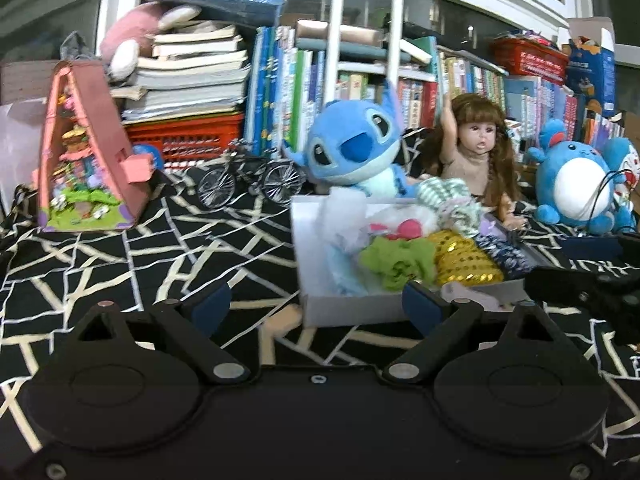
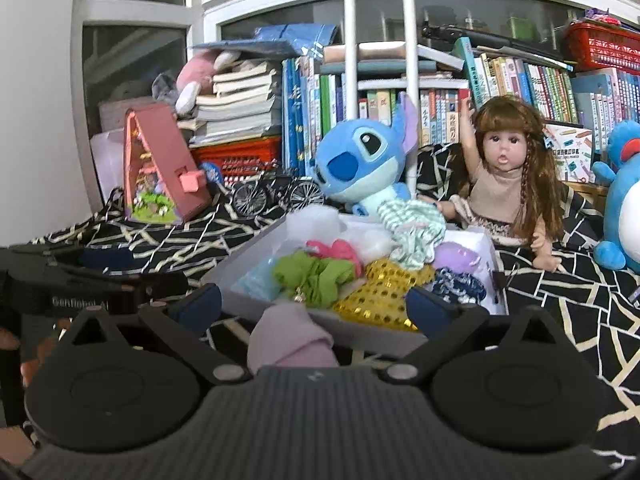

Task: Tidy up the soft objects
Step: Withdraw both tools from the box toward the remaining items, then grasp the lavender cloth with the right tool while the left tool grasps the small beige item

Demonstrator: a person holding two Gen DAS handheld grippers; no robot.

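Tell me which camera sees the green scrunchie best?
The right wrist view. There the green scrunchie lies near the middle of the picture, close and sharp, in the white box. In the left wrist view the scrunchie is blurrier, off to the right, and partly behind one finger of the left tool.

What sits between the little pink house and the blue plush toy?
A small metal model bicycle stands on the black patterned cloth between the pink house and the blue plush; both views show it.
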